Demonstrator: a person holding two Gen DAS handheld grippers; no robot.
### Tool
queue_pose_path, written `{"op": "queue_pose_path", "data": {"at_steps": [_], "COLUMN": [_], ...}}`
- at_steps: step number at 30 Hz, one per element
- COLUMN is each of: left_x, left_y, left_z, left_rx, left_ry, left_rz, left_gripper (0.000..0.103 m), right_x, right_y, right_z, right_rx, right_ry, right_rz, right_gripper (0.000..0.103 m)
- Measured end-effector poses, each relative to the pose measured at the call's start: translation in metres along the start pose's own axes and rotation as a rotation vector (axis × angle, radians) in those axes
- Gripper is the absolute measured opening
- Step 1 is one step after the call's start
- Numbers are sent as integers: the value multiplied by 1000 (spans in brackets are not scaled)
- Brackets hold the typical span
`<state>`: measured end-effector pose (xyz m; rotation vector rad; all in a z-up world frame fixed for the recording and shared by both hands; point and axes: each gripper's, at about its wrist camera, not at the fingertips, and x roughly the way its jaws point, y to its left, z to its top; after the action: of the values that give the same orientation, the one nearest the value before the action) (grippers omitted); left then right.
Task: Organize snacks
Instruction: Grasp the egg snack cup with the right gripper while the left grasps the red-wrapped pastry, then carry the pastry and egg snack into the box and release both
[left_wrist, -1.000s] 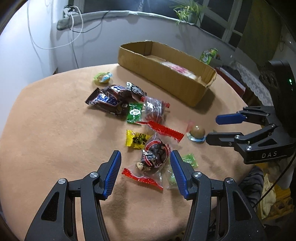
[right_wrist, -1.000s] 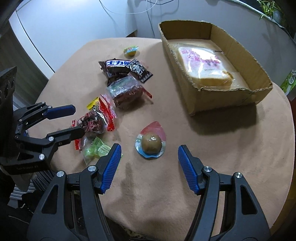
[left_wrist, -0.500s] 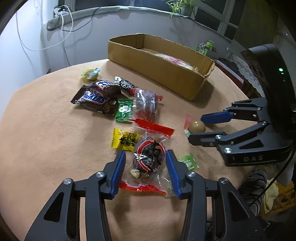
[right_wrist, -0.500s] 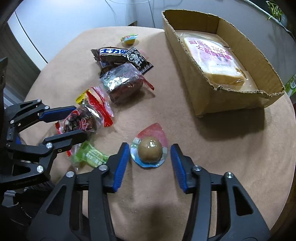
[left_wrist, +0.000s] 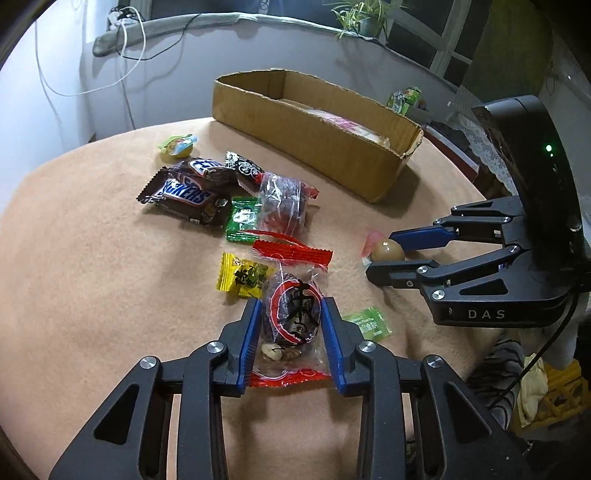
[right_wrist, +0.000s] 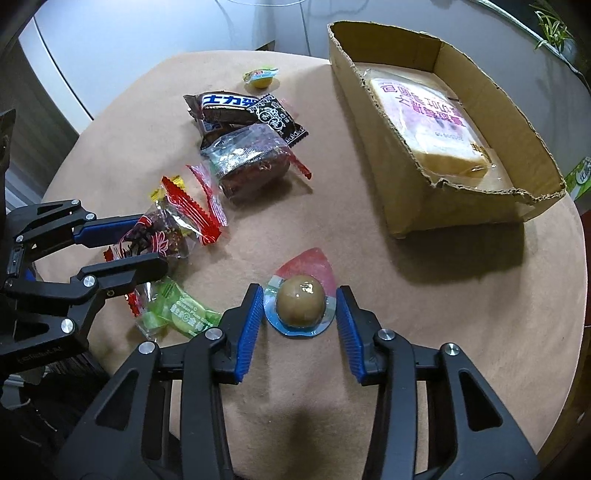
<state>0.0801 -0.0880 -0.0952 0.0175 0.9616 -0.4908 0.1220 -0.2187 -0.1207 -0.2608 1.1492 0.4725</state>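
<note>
Tan felt table (left_wrist: 74, 258); cardboard box (left_wrist: 314, 147); white wall (left_wrist: 55, 74); windowsill plant (left_wrist: 362, 18).

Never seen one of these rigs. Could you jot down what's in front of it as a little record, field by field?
Surface: round table under a tan cloth
Container: cardboard box, open, holding a wrapped bread loaf
Loose snacks: Snickers bar, green candy, yellow candy, others in a cluster
Left gripper: jaws closing around a red-edged clear snack bag
Right gripper: jaws closing around a sealed brown egg pack
Already boxed: only the loaf
</note>
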Motion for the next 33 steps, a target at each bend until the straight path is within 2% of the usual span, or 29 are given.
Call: {"op": "queue_pose_path", "data": {"at_steps": [4,7,10,12,17,19,33], "left_x": [-6,-9,-6,-5,-3,-4,-25], "left_y": [3,3,3,2,3,3,5], "left_z": [1,1,0,-2,-2,-2,14], "left_rx": [-13,-12,-11,-15,-21,-24,-30], "left_ry": [-18,-26,-21,-17,-16,-17,-74], "left_rz": [-9,-12,-6,-7,-5,-4,-21], "left_gripper": [31,31,31,31,31,31,31], "right_x": [-6,-6,-2,3,4,2,-38], "right_y": [-2,2,6,9,9,9,-12], "right_z": [0,-2,-2,-5,-4,-5,-6], "right_rx": [7,-19,-24,-37,-34,-27,27], "right_ry": [-13,-4,9,22,13,11,-70], "right_rz": [6,-3,-10,-17,-17,-15,13], "right_gripper": [30,30,43,44,43,38,37]}}
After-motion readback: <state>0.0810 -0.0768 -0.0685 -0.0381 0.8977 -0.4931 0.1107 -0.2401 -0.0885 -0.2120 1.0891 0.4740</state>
